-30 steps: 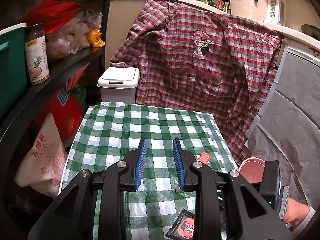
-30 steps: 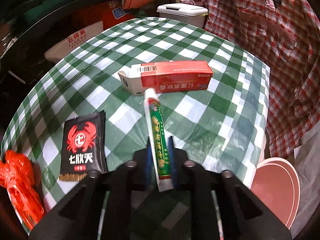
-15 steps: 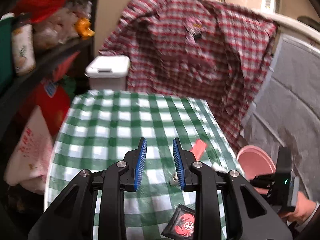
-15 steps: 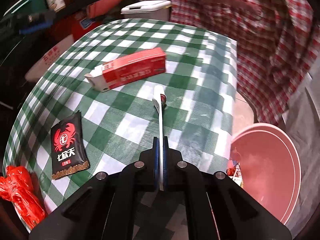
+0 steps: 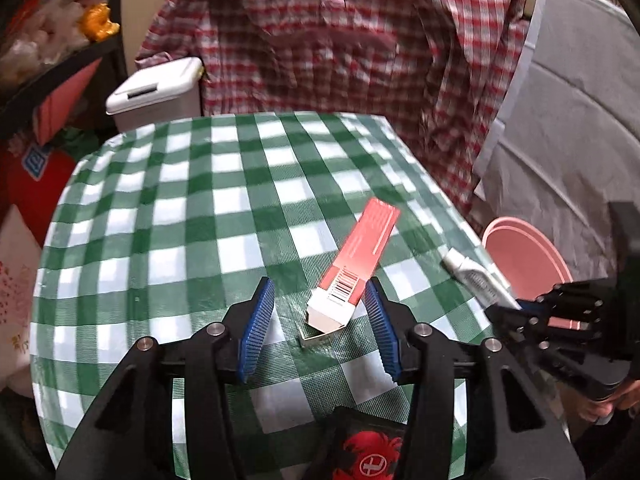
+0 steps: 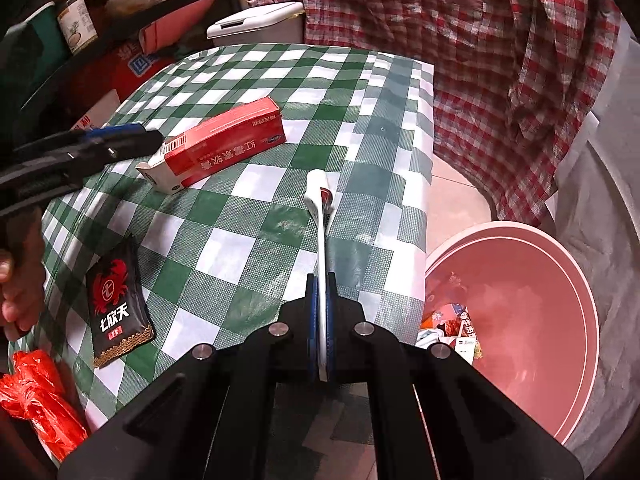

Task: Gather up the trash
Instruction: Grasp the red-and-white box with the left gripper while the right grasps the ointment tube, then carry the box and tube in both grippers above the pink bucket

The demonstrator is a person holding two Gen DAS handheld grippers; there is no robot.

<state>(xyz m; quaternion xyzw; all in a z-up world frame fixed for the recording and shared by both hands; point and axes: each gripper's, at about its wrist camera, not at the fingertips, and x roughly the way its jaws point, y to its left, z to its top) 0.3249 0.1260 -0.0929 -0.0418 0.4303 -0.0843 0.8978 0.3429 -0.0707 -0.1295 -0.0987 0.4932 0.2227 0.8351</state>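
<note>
— So what does the right gripper (image 6: 320, 312) have?

— Its blue pads are clamped on the flat tail of a white squeezed ointment tube (image 6: 320, 216), which sticks out edge-on over the right border of the table. In the left wrist view the same tube (image 5: 476, 278) juts from the right gripper (image 5: 516, 308) near the table's right edge.

— And the left gripper (image 5: 318, 322)?

— Spread wide, gripping nothing. Its blue ribbed pads (image 5: 256, 330) stand on either side of the open near end of a long red-and-white cardboard box (image 5: 356, 270), which lies flat on the table covered in green-and-white checked cloth (image 5: 192, 208). The right pad is just beside the box; I cannot tell whether it touches.

— What else lies on the table?

— A black snack sachet with a red crab print (image 6: 116, 296) lies near the front left, apart from the box. A crumpled red plastic bag (image 6: 36, 396) sits at the near left corner.

— Where is the bin?

— A round pink plastic bin (image 6: 560, 320) stands on the floor just beside the table's right edge, with some wrappers at its bottom. A white lidded bin (image 5: 156, 94) stands beyond the far side of the table, and a red plaid shirt (image 5: 340, 40) hangs behind it.
</note>
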